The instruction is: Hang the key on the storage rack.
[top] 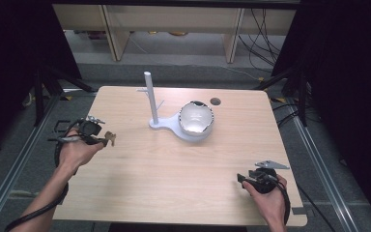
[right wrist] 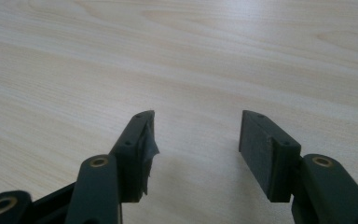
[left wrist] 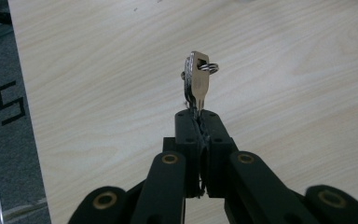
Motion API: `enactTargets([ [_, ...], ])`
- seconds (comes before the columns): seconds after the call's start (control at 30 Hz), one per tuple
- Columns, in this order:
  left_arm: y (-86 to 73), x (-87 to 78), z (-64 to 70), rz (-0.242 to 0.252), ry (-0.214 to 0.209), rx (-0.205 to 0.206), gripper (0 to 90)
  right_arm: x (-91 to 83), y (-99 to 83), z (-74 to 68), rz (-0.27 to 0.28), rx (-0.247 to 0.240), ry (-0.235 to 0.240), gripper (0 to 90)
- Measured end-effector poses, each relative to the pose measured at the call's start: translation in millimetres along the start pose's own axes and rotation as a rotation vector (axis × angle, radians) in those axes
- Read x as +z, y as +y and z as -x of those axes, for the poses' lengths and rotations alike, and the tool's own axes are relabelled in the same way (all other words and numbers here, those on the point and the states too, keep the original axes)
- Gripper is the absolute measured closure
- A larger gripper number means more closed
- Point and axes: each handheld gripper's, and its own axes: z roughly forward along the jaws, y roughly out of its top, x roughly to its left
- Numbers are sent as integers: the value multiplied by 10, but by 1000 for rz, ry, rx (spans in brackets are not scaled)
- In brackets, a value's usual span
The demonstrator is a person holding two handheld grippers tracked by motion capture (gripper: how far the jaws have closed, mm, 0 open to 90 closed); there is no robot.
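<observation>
Keys, small flat silver metal ones on a ring (left wrist: 197, 79), sit pinched in the left gripper (top: 110, 138) at the frame's left; carry them level toward the white hook stand (top: 149, 99). The right gripper (right wrist: 195, 140) rests spread, holding nothing.

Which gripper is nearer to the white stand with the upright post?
Left. The left gripper, shut on keys, is just left of the white stand; the right gripper, open, sits near the table's front right corner.
</observation>
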Motion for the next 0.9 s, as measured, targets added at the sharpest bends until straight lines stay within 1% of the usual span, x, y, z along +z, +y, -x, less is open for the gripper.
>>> enactTargets([
  [0.03, 14, 4, 5, 10, 0, -10, 868, -9, 8, -16, -5, 25, 4, 466],
  [0.07, 35, 4, 7, 13, 9, -3, 868, -9, 8, -22, -6, 29, 3, 466],
  [0.1, 35, 4, 7, 13, 9, -3, 868, -9, 8, -22, -6, 29, 3, 466],
  [0.13, 46, -1, 4, 14, 10, 3, 868, 4, -2, 2, 4, -6, -1, 466],
  [0.17, 57, -2, 8, 19, 8, -4, 868, 2, -1, -2, 3, -3, -1, 466],
  [0.2, 66, -5, 9, 20, 6, -3, 868, -9, 6, -16, -1, 18, 4, 466],
  [0.23, 81, -8, 12, 32, 9, -3, 868, -13, 8, -20, -3, 26, 2, 466],
  [0.27, 94, -11, 12, 30, 7, -4, 868, -19, 9, -23, -2, 30, -1, 466],
  [0.3, 113, -12, 13, 40, 6, -5, 868, -23, 10, -22, -3, 31, 2, 465],
  [0.33, 126, -14, 15, 44, 6, -7, 868, -9, 9, -18, 8, 35, 17, 466],
  [0.43, 178, -7, 19, 51, 3, -4, 868, -6, 9, -14, 11, 30, 18, 466],
  [0.47, 197, -6, 19, 49, 3, -6, 867, -20, 12, -20, 1, 26, -1, 465],
  [0.57, 247, 11, 26, 69, 7, -11, 868, -18, 11, -22, 0, 27, -2, 464],
  [0.6, 265, 11, 23, 67, 4, -12, 868, -17, 10, -24, -4, 31, 1, 464],
  [0.63, 286, 17, 23, 78, 6, -15, 868, -17, 9, -23, -4, 31, 1, 464],
  [0.7, 320, 12, 18, 85, 2, -20, 867, -15, 9, -21, -1, 31, 4, 463],
  [0.73, 337, 19, 20, 110, 5, -23, 868, -16, 9, -20, 1, 31, 5, 463],
  [0.77, 363, 4, 22, 102, 8, -27, 868, -7, 8, -17, 9, 33, 12, 463],
  [0.83, 404, -8, 26, 114, 10, -25, 867, -12, 9, -10, 19, 27, 16, 463],
  [0.87, 422, -8, 35, 117, 7, -32, 867, -28, 13, -16, 8, 26, -4, 463],
  [0.9, 442, -9, 41, 124, 6, -36, 868, -32, 12, -9, 5, 17, -9, 463],
])
